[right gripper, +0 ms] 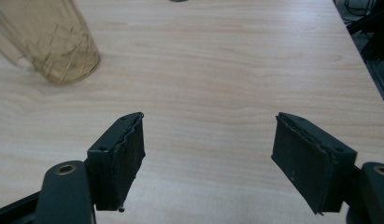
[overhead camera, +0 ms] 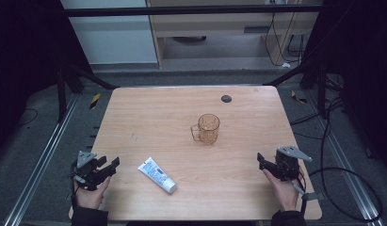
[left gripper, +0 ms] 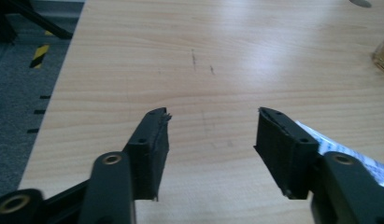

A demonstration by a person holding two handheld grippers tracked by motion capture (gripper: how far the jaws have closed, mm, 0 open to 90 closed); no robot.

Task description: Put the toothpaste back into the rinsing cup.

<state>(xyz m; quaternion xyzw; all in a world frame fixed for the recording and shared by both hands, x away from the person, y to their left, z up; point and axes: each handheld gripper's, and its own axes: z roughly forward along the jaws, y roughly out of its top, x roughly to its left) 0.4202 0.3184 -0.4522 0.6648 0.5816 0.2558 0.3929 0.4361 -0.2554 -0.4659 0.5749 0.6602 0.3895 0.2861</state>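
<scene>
- In the high view we see the tube (overhead camera: 157,175) lying flat on the table (overhead camera: 149,113), low and left of the frame's centre, white with blue print, its cap end pointing toward the lower right; the print is too small for us to read.
- In the left gripper view we find the tube (left gripper: 341,150) again at the right edge, mostly hidden behind the right-hand jaw and cut off by the frame.
- Our left gripper (overhead camera: 106,168) sits at the lower left of the high view, near the tube but apart from it; its jaws stand released with bare wood between them (left gripper: 210,122).
- Our left hand (overhead camera: 91,195) holds it from below, the sleeve cut off by the bottom edge.
- The amber mug (overhead camera: 207,128) stands upright just right of the frame's centre, handle to the left, well apart from the tube.
- In the right gripper view we see the mug (right gripper: 49,44) at the upper left, blurred and cropped by the top edge; in the left gripper view a sliver of it (left gripper: 382,56) shows at the right edge.
- Our right gripper (overhead camera: 262,162) is at the lower right of the high view, jaws spread wide and grasping nothing (right gripper: 208,126).
- A small dark disc (overhead camera: 226,98) lies near the table's far edge; we cannot tell what it is.
</scene>
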